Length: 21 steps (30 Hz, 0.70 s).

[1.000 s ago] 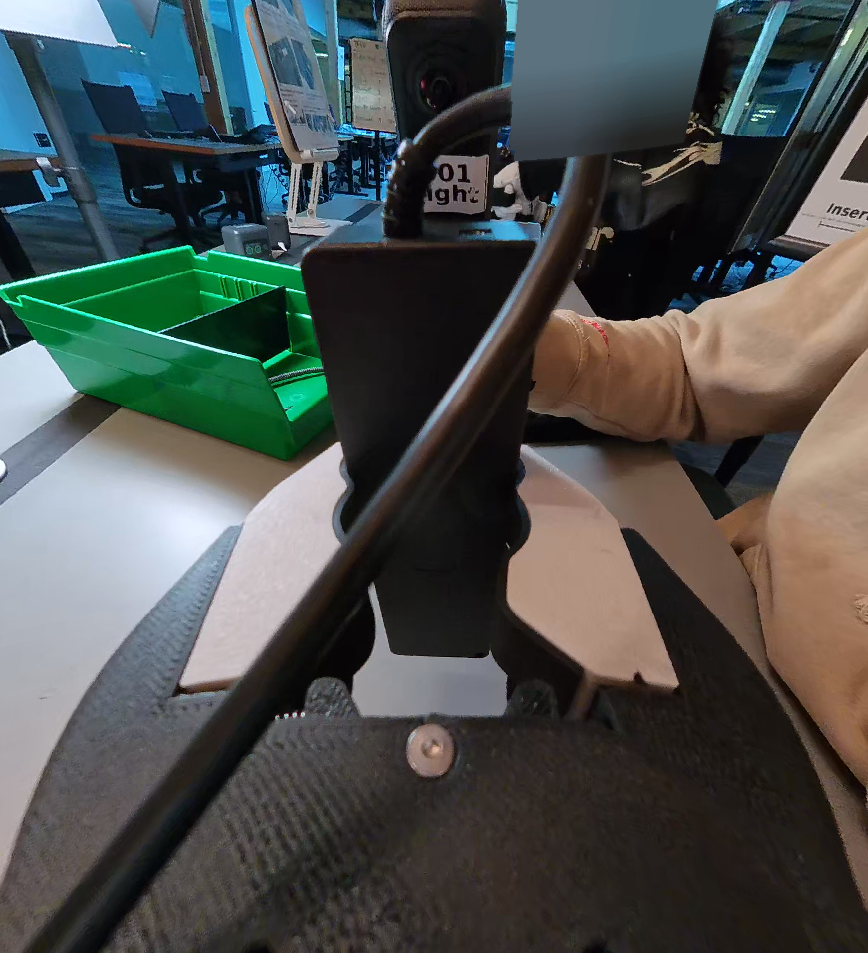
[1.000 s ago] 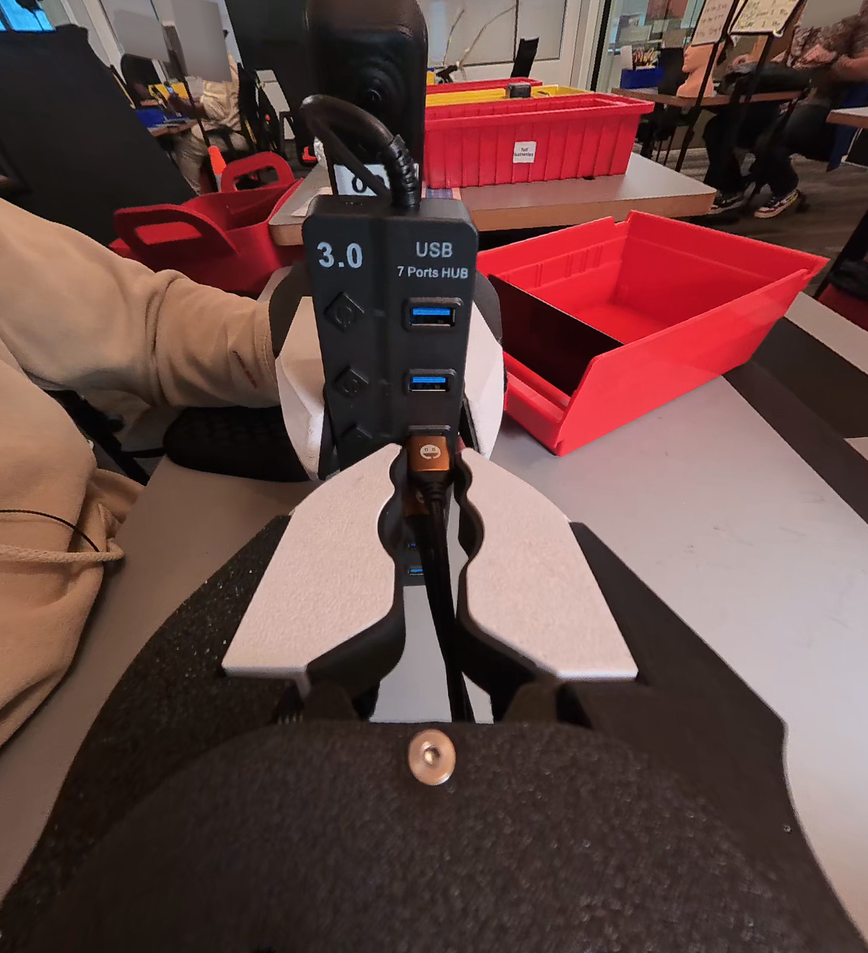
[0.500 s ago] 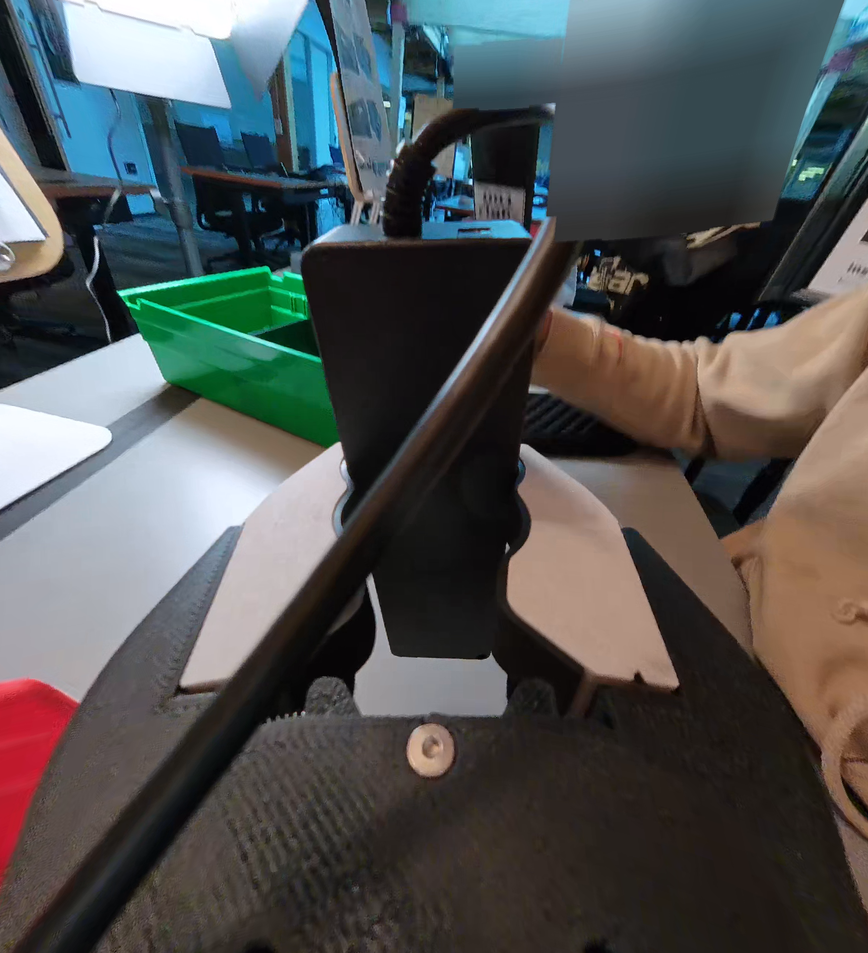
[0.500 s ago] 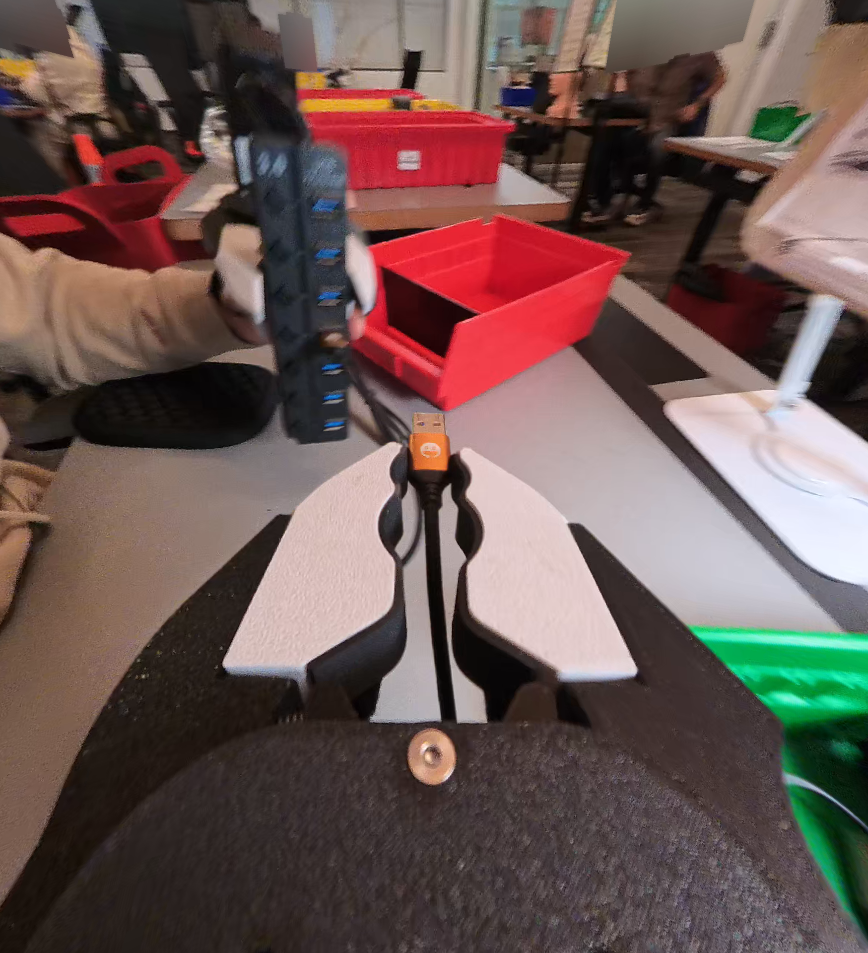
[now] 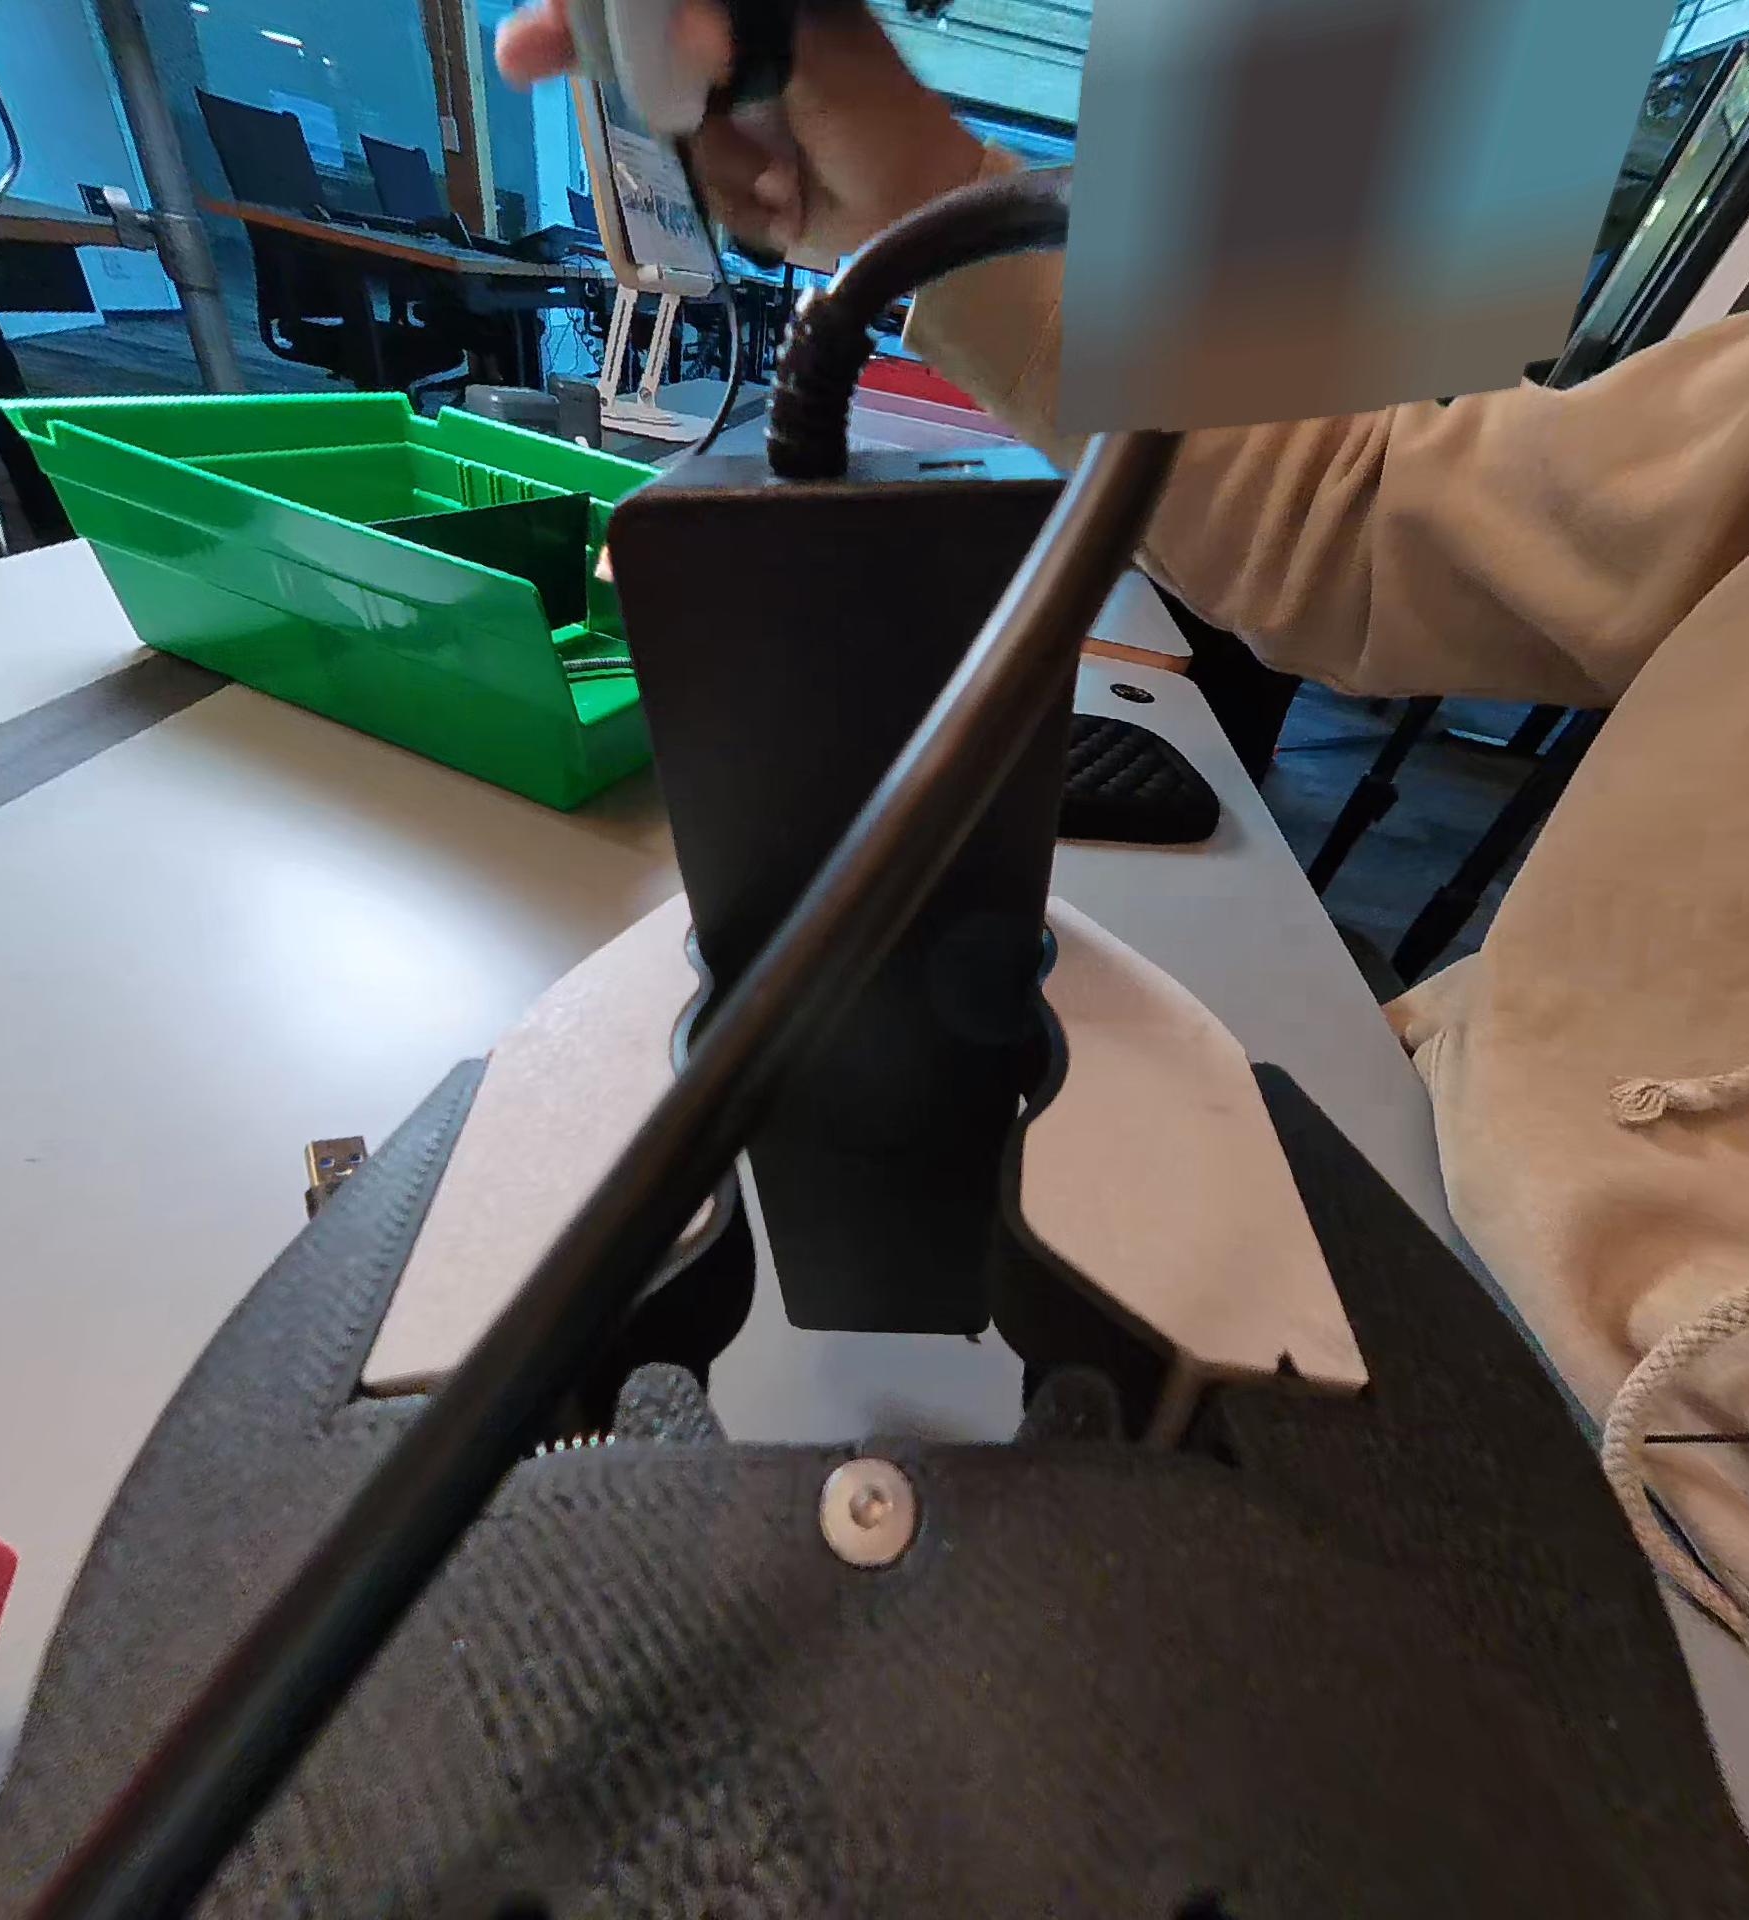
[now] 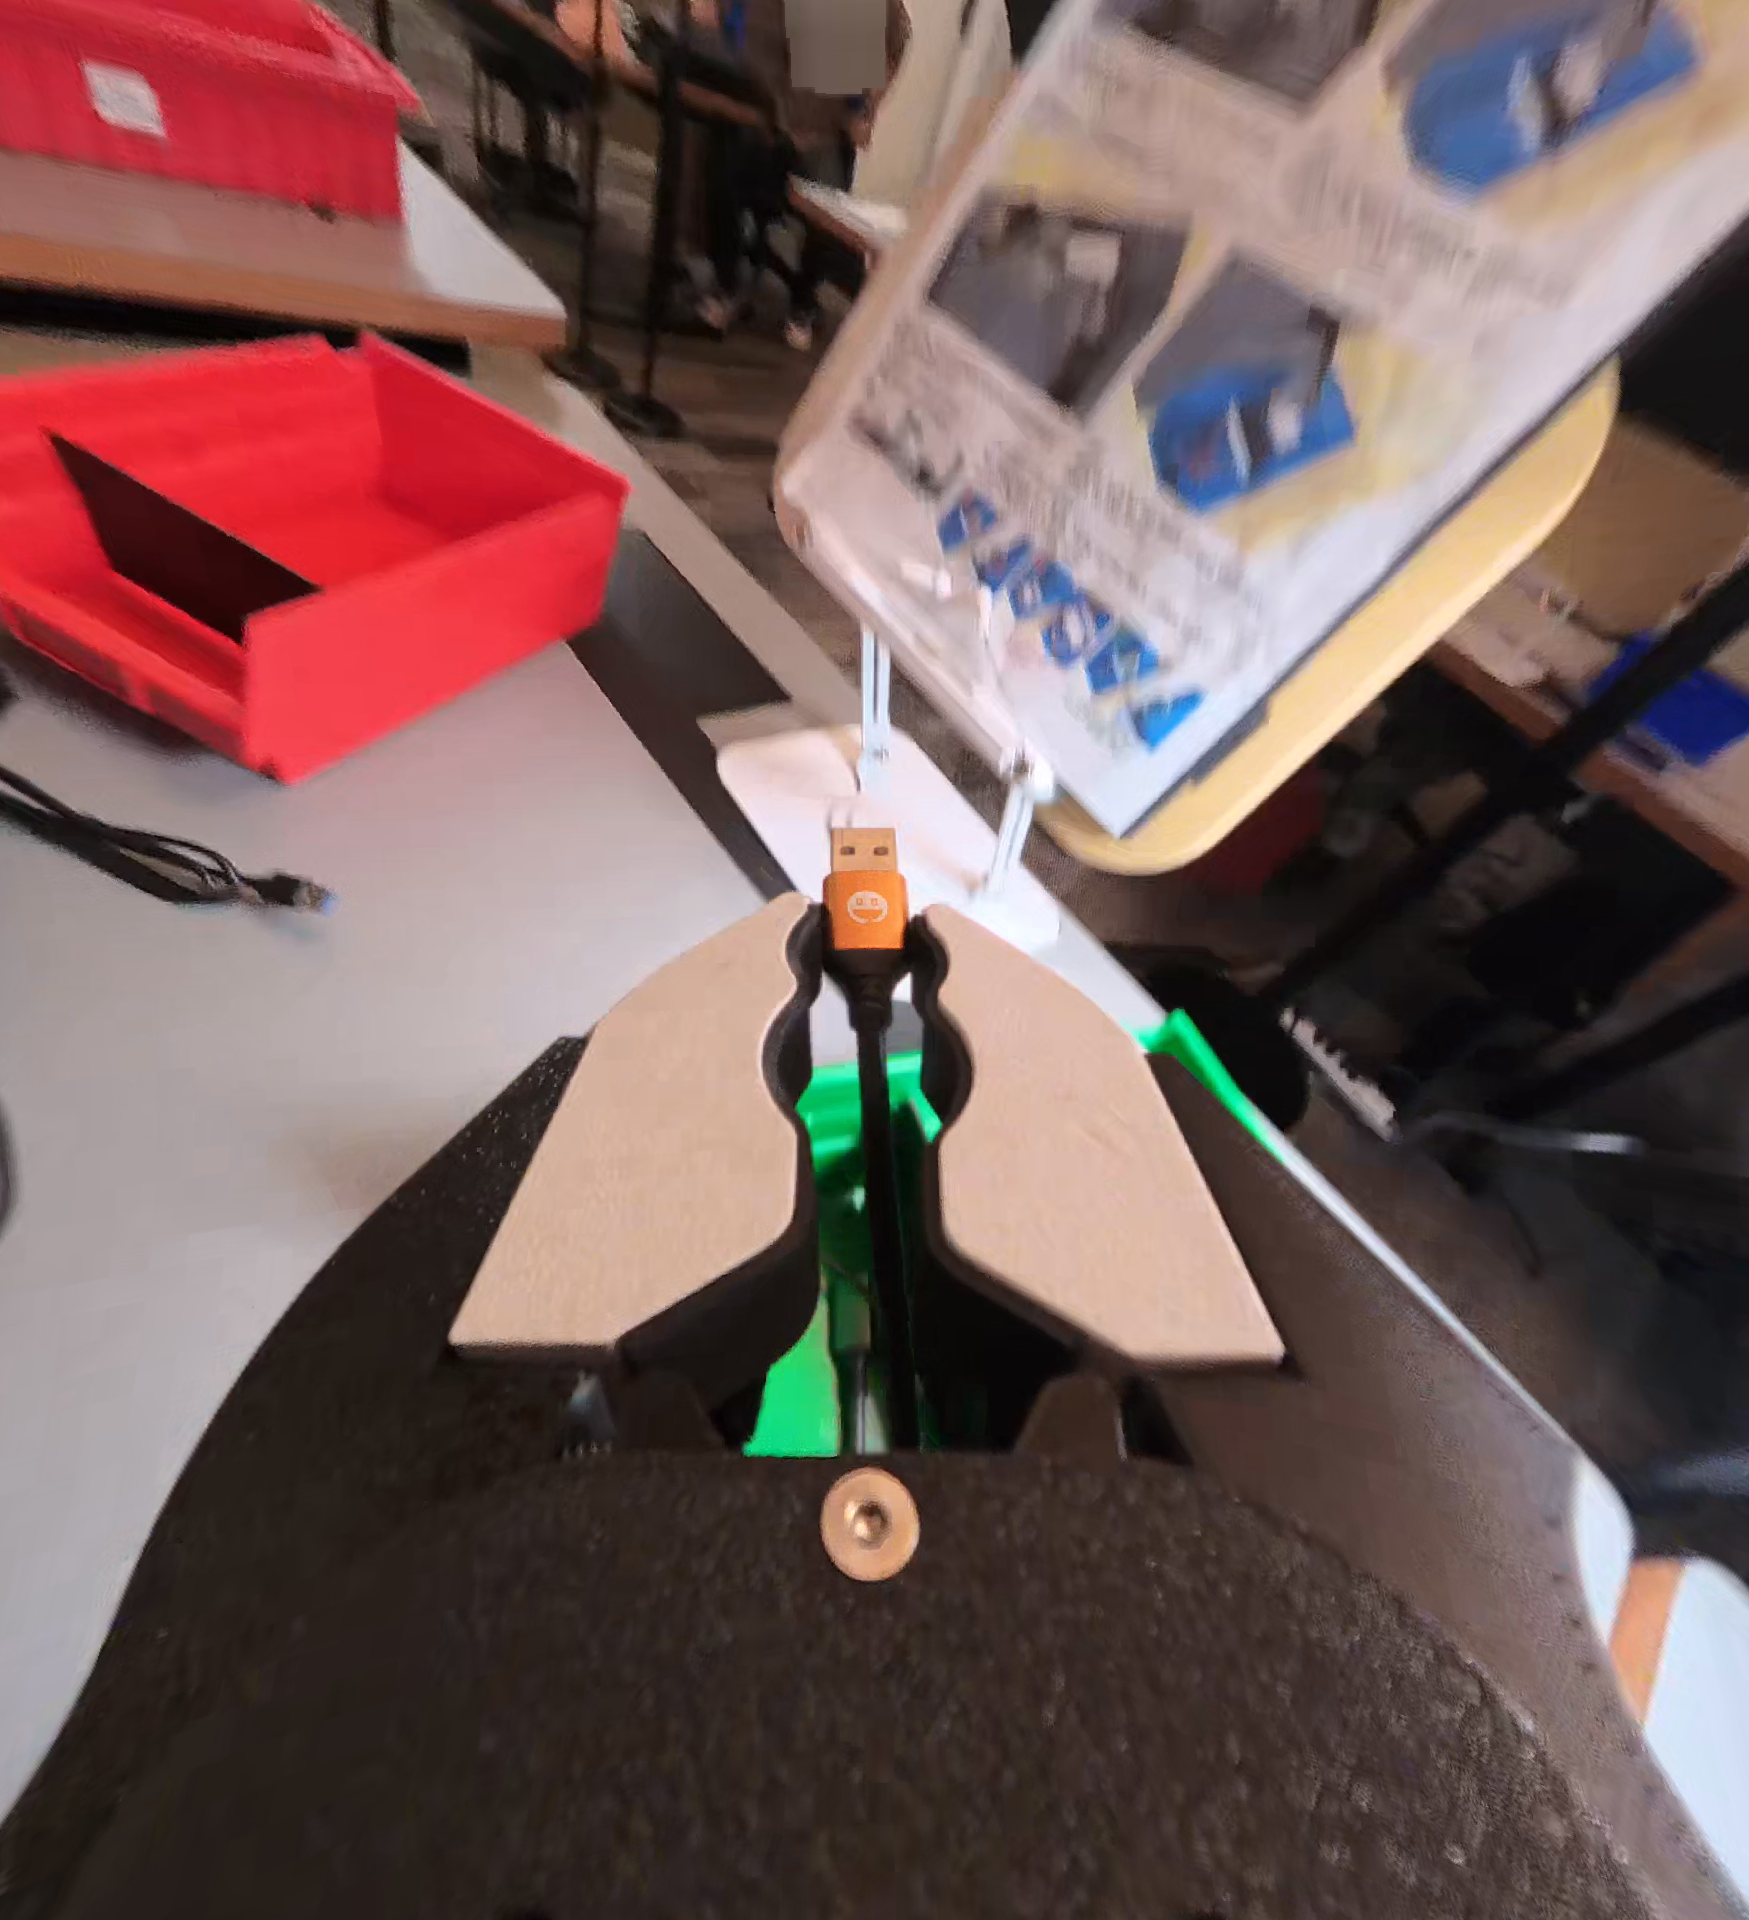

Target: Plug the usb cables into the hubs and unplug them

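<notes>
USB plug [image 6: 862, 896], orange shell, metal tip free and pointing fwd, away from the right gripper [image 6: 862, 920]; its fingers [image 6: 662, 1122] are clenched on the shell from both sides, black lead running back btwn them toward the wrist. Plug's long axis = gripper's own axis, so wherever the gripper points, the plug points. Right under those fingers: green bin [image 6: 1176, 1049], its rim showing just past them. So plug sits over the bin, clear of any port.

Hub [image 5: 849, 831], black slab, stands upright in the left gripper [image 5: 865, 997], fingers [image 5: 1161, 1174] clamped on its lower half, plain back face to the camera, thick cord out the top. Ports not visible from here. Its cable [image 5: 704, 1070] cuts diagonally across the view.

Key relation, my read: plug is aimed off toward the sign stand [image 6: 1244, 416], hub is not in the right view at all, well apart. If it's going down, bin's directly below; if re-plugging, right gripper must swing back left to face the hub's port side. Right gripper does the travelling, left just holds.

Further out: red bin [image 6: 330, 644] far left on the tabletop [image 6: 382, 987], loose black cable [image 6: 132, 852] beside it
</notes>
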### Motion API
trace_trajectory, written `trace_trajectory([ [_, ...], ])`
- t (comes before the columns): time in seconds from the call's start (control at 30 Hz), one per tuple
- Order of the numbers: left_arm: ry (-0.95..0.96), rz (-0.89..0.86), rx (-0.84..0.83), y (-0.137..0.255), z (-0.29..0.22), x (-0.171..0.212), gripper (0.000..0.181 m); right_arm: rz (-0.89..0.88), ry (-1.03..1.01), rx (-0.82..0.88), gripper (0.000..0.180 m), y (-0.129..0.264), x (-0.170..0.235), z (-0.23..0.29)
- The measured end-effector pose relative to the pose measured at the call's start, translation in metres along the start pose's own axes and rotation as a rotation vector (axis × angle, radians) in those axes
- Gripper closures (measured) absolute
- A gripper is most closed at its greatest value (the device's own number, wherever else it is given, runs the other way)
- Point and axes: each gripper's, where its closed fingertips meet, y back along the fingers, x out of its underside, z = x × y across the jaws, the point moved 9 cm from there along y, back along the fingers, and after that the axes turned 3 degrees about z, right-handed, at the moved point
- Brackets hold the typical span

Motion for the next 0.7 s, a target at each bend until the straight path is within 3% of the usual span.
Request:
trace_trajectory([
  [0.17, 0.002, -0.044, -0.002, 0.003, -0.001, -0.005, 0.126, 0.212, -0.047, 0.081, 0.155, -0.028, 0.071, 0.005],
  [0.33, -0.004, -0.042, 0.001, 0.0, -0.003, -0.004, 0.125, 0.072, -0.074, 0.071, 0.144, -0.01, 0.054, 0.03],
  [0.43, -0.008, -0.038, 0.004, -0.004, -0.004, -0.003, 0.126, -0.056, -0.131, -0.13, 0.151, -0.002, 0.037, 0.073],
  [0.57, -0.023, -0.017, 0.017, -0.016, -0.008, -0.002, 0.126, -0.065, -0.091, -0.415, 0.147, -0.017, 0.039, 0.154],
  [0.7, -0.068, 0.009, 0.038, -0.03, -0.017, -0.002, 0.126, -0.043, -0.042, -0.588, 0.142, -0.047, 0.044, 0.211],
])
